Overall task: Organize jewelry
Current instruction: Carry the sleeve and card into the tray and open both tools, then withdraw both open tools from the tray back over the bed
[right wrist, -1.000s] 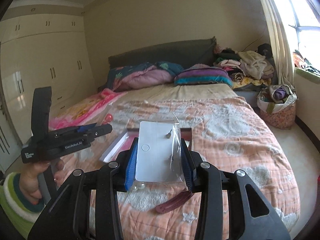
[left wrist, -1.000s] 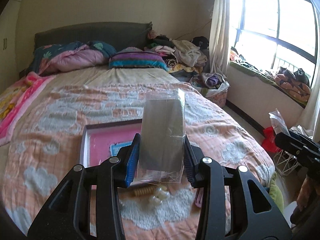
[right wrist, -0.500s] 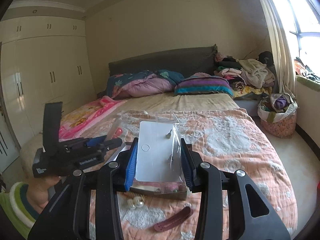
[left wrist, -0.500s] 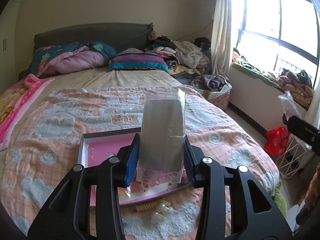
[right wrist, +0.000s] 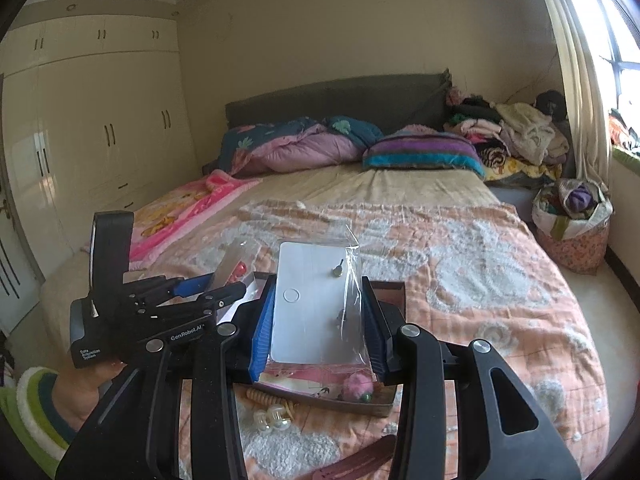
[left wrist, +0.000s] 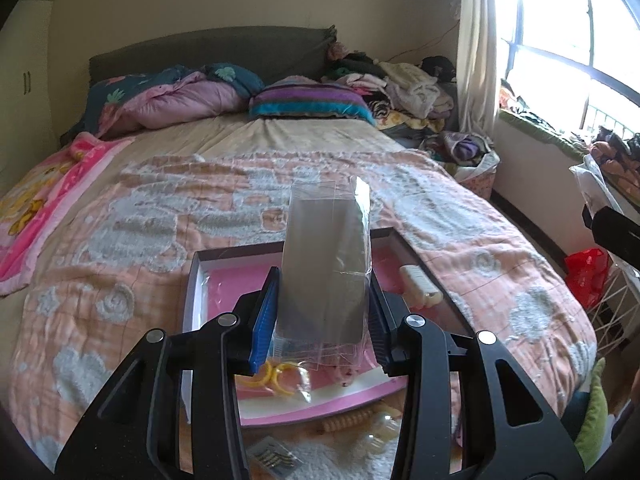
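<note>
My left gripper (left wrist: 323, 320) is clamped on a clear plastic packet with a grey card (left wrist: 325, 268) inside it. The packet stands upright between the blue pads (left wrist: 264, 320), its long axis running away from me along the fingers, open flap at the far end. It hangs above the shallow pink-lined tray (left wrist: 200, 280) that lies on the peach-and-white bedspread (left wrist: 120, 220).

My right gripper (right wrist: 318, 318) is likewise closed on a second clear packet, this one with a white card (right wrist: 308, 304). It too points away from me lengthwise, upright between the pads. One small stud (right wrist: 338, 269) sits near the card's far end and another dark piece lower down; I cannot make that one out. This packet is held over the near edge of the tray as well.

So I count two packets, one in each gripper, and one tray. In the tray, from the left view, I see two yellow rings (left wrist: 276, 374) and one cream-coloured clip (left wrist: 418, 286). In front of the tray on the bedspread lie one ribbed tan piece (right wrist: 266, 398), two pearly beads (right wrist: 272, 418) touching each other, and one dark red hair clip (right wrist: 356, 464).
</note>
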The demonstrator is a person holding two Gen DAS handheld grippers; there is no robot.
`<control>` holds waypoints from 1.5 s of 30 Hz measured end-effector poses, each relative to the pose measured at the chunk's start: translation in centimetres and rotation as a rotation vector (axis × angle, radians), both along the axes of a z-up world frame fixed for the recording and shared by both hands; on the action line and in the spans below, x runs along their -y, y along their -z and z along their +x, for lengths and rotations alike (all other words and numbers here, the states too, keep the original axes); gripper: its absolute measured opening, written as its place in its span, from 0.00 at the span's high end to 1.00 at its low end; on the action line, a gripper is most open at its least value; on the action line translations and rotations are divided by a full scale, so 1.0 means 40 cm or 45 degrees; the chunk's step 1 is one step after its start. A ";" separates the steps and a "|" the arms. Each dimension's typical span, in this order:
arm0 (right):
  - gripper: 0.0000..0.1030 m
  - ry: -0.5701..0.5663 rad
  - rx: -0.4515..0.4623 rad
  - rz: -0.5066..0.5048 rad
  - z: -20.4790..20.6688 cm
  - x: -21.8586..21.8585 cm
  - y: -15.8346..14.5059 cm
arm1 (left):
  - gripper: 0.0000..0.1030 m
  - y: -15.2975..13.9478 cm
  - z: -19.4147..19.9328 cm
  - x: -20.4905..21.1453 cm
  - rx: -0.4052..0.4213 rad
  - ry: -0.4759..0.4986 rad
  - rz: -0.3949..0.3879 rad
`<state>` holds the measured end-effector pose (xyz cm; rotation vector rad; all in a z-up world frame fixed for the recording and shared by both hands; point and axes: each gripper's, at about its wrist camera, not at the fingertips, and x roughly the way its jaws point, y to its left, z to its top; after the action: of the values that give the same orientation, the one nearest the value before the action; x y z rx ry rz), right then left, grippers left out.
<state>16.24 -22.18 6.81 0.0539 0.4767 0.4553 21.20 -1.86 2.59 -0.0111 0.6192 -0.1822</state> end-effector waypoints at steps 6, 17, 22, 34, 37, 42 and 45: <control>0.63 -0.007 -0.065 -0.014 0.040 -0.018 0.056 | 0.69 0.050 0.028 -0.020 -0.053 -0.019 -0.008; 0.63 -0.015 -0.177 -0.057 0.112 -0.053 0.159 | 0.69 0.134 0.062 -0.044 -0.143 -0.038 -0.010; 0.63 -0.021 -0.236 -0.093 0.150 -0.080 0.213 | 0.69 0.157 0.071 -0.059 -0.161 -0.056 -0.019; 0.61 -0.004 -0.334 -0.170 0.227 -0.135 0.303 | 0.46 0.174 0.067 -0.100 -0.185 -0.102 -0.022; 0.55 0.011 -0.346 -0.168 0.237 -0.137 0.313 | 0.42 0.167 0.059 -0.111 -0.179 -0.116 -0.023; 0.40 0.035 -0.336 -0.125 0.220 -0.120 0.300 | 0.38 0.152 0.045 -0.122 -0.172 -0.131 -0.028; 0.31 0.045 -0.324 -0.087 0.198 -0.102 0.281 | 0.34 0.139 0.031 -0.120 -0.162 -0.129 -0.036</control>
<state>24.18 -18.10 -4.41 0.0544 0.7397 0.3991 22.45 2.96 -2.97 -0.0813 0.7411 -0.0925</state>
